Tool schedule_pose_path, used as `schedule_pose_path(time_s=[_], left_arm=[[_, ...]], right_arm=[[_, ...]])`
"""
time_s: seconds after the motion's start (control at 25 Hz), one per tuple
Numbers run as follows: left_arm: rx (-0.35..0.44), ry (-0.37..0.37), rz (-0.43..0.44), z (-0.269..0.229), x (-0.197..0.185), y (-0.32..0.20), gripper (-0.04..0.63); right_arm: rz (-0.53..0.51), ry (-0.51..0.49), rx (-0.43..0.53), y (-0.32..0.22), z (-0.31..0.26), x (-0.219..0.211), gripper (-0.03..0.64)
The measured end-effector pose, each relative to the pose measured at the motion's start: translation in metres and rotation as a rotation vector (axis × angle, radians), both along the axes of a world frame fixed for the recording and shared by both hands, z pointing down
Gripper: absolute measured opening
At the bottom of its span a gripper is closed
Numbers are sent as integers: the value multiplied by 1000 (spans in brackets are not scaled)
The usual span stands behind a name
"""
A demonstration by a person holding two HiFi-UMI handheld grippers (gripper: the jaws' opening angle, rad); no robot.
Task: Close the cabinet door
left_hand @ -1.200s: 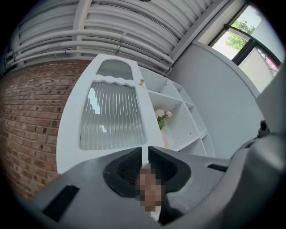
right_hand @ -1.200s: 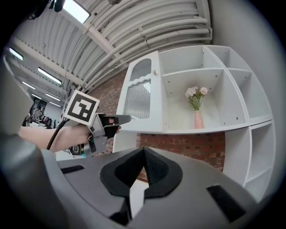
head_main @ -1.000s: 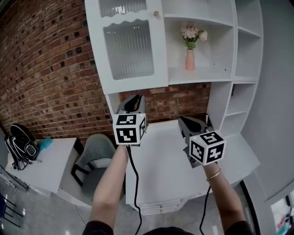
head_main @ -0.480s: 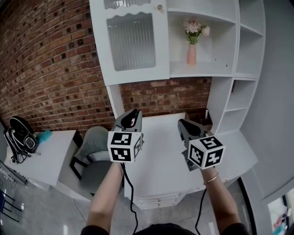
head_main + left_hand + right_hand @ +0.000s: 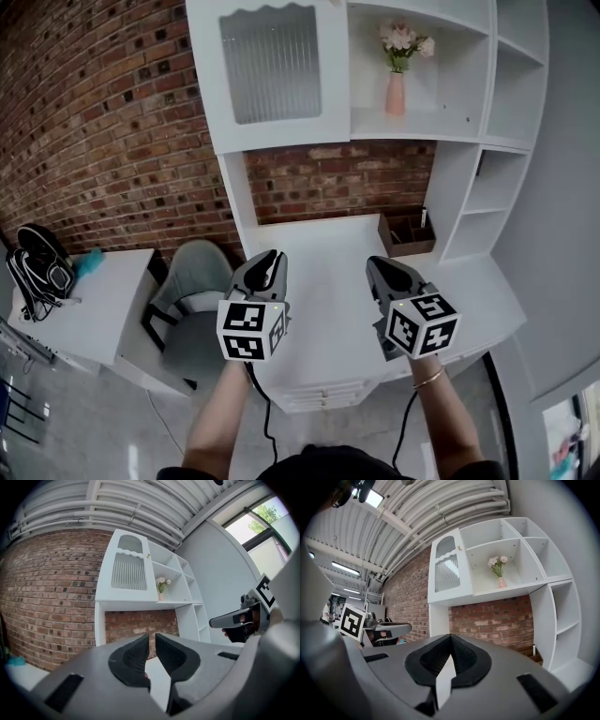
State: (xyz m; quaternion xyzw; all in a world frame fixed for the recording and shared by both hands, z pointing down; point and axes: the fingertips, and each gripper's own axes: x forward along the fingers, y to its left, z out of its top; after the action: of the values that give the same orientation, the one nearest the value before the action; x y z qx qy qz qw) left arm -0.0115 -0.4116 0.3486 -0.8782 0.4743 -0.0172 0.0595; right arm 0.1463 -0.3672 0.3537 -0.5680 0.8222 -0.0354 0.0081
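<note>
The white cabinet door (image 5: 272, 70) with ribbed glass lies flat against the left bay of the hutch; it also shows in the left gripper view (image 5: 129, 569) and the right gripper view (image 5: 449, 571), its small knob (image 5: 459, 548) at the right edge. My left gripper (image 5: 272, 255) hangs low over the desk, well below the door, its jaws a narrow gap apart with nothing between (image 5: 152, 637). My right gripper (image 5: 375, 262) is beside it at the same height, tips together and empty (image 5: 451, 637). Neither touches the cabinet.
A pink vase of flowers (image 5: 397, 89) stands on the open shelf right of the door. The white desk (image 5: 319, 234) carries a brown wooden organiser (image 5: 408, 232) at its back right. A grey chair (image 5: 192, 300) and a side table with a black bag (image 5: 37, 272) are at left.
Both grippers have come down from near the cabinet's lower edge to just over the desk, the left one further. Their jaws look unchanged.
</note>
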Motion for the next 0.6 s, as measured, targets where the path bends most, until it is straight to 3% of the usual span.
schedule_pose_path(time_s=[0.6], left_arm=[[-123,18,-25,81,-29,42,51]], right_arm=[[45,-67,-135,30,79,2,1]])
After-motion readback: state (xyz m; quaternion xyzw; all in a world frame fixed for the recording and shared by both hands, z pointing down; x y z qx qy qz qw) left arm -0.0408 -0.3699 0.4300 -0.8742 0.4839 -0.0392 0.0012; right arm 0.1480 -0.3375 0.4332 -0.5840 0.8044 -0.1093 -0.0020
